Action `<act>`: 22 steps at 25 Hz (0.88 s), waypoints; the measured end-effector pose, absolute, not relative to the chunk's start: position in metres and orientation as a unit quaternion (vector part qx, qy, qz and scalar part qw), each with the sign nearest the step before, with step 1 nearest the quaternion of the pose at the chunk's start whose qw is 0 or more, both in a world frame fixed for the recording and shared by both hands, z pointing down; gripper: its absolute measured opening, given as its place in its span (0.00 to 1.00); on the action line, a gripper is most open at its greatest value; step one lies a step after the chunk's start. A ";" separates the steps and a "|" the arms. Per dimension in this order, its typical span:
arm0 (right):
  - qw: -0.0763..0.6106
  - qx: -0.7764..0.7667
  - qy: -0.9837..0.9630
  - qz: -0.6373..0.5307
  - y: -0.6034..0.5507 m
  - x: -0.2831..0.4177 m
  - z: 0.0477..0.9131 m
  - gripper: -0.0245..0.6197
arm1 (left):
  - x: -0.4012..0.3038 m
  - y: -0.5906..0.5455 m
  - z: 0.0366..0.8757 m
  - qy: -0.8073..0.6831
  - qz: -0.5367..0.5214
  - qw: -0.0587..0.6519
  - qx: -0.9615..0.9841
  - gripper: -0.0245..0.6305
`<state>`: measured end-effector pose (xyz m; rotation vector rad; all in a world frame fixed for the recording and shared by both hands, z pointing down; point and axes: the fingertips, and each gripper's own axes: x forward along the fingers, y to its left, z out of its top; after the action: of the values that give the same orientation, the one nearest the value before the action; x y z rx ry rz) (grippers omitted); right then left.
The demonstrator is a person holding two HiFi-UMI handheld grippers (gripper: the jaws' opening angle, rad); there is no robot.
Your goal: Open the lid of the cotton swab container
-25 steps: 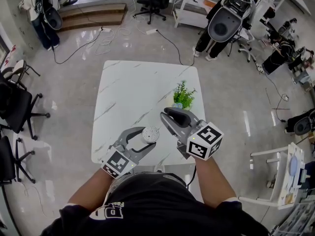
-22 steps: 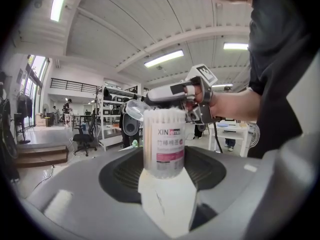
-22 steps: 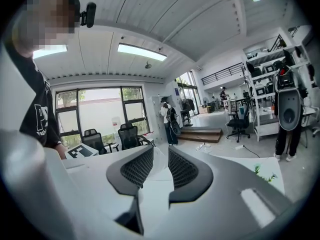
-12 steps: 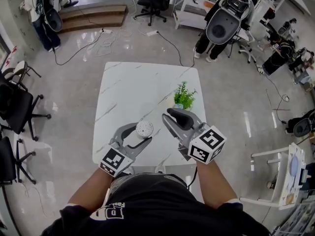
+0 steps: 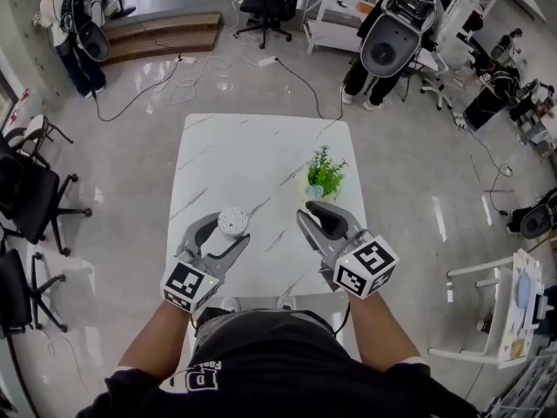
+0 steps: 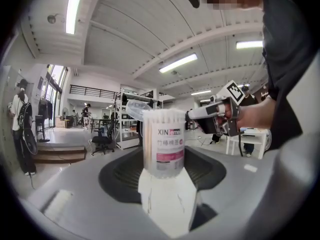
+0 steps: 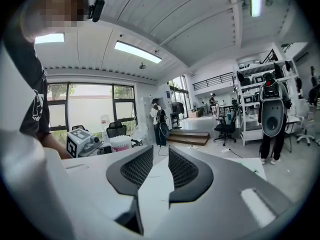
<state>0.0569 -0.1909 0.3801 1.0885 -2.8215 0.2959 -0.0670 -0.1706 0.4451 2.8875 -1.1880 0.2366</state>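
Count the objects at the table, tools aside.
2. The cotton swab container is gripped in the left tool near the table's front left; a small green plant stands toward its right edge. No others show.

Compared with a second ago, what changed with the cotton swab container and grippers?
The left gripper, still clamping the cotton swab container, carried it leftward, away from the right gripper, whose empty jaws have just been opening slightly. The right gripper, potted plant and table stayed roughly where they were.
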 end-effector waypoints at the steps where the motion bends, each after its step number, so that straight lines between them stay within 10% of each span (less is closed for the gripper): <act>1: 0.056 0.363 -0.925 0.096 -0.190 0.059 0.384 0.15 | -0.069 -0.171 0.445 -0.382 0.076 0.005 0.921 0.50; 22: 0.117 0.416 -0.894 0.116 -0.174 0.093 0.448 0.09 | -0.076 -0.170 0.441 -0.390 0.059 0.005 0.919 0.50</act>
<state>0.0933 -0.1743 0.4482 1.2166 -2.6179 0.3394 -0.0757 -0.1698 0.4412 2.8780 -1.2225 0.1864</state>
